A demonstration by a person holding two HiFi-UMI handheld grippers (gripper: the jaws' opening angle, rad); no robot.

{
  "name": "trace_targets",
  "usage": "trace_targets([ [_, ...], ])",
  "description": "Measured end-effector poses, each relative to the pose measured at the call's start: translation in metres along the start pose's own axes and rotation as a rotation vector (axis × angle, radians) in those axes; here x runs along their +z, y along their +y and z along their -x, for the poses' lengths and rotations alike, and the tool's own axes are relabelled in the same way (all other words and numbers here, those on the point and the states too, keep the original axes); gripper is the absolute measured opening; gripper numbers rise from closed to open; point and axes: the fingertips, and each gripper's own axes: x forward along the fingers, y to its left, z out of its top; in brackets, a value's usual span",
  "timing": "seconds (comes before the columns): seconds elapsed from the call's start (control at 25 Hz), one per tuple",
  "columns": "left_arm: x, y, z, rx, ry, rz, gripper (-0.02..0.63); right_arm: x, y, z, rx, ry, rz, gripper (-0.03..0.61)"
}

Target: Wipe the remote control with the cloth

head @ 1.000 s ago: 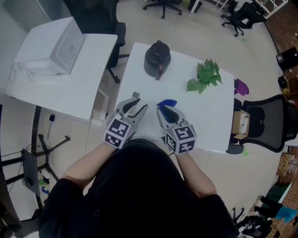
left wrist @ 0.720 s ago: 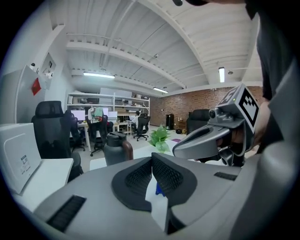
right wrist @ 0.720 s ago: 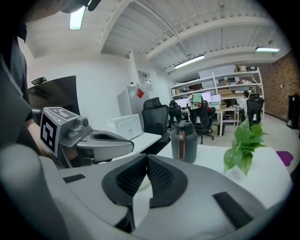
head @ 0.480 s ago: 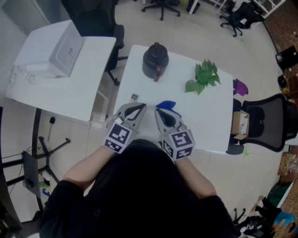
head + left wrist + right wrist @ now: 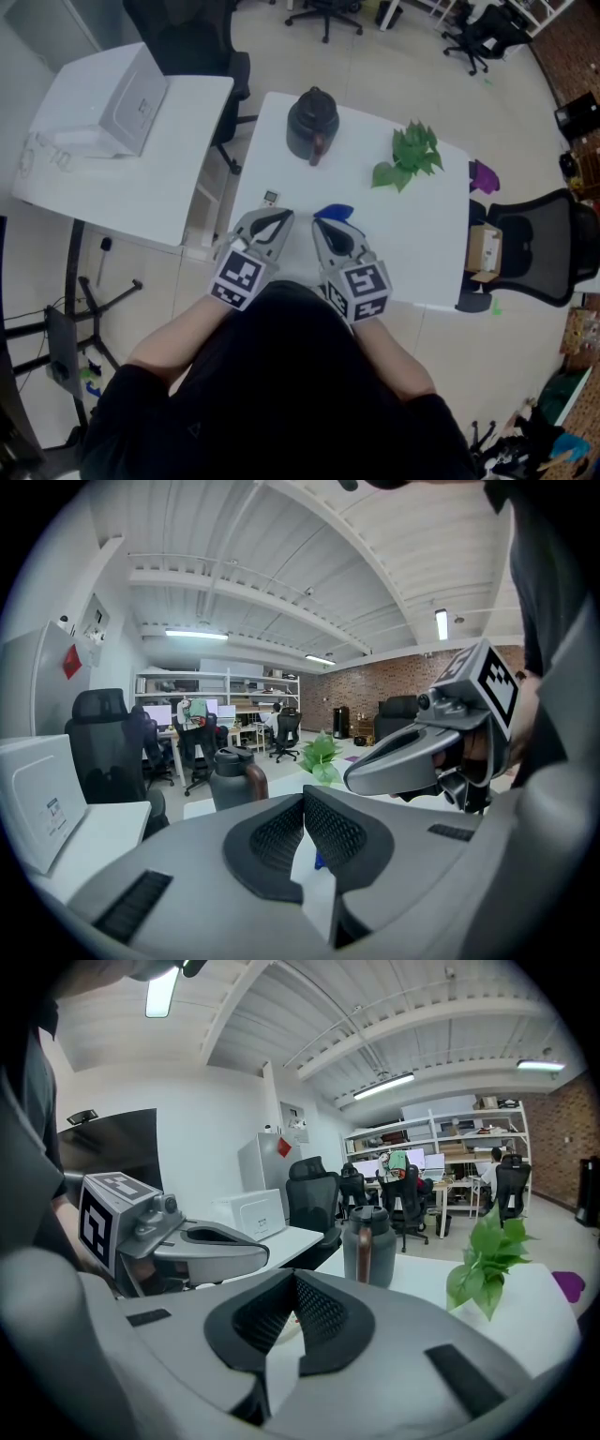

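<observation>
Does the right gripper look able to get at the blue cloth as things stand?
Probably yes. The crumpled blue cloth lies on the white table just ahead of the right gripper, with nothing in between. Its fingers are shut and empty, so they must open first.

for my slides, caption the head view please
Left tongs and right tongs, shut and empty, at a white table with blue cloth and remote control

Head view looks steeply down; both gripper views face the jug [image 5: 314, 122].
</observation>
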Motion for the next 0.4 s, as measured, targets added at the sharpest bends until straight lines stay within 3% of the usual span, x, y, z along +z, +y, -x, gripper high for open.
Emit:
trace_targets([
  [0.4, -0.0016, 0.0022, 0.0015, 0.011, 0.003, 0.004, 0.003, -0.0004, -0.001, 0.001, -0.008, 0.003, 0.008, 0.008],
])
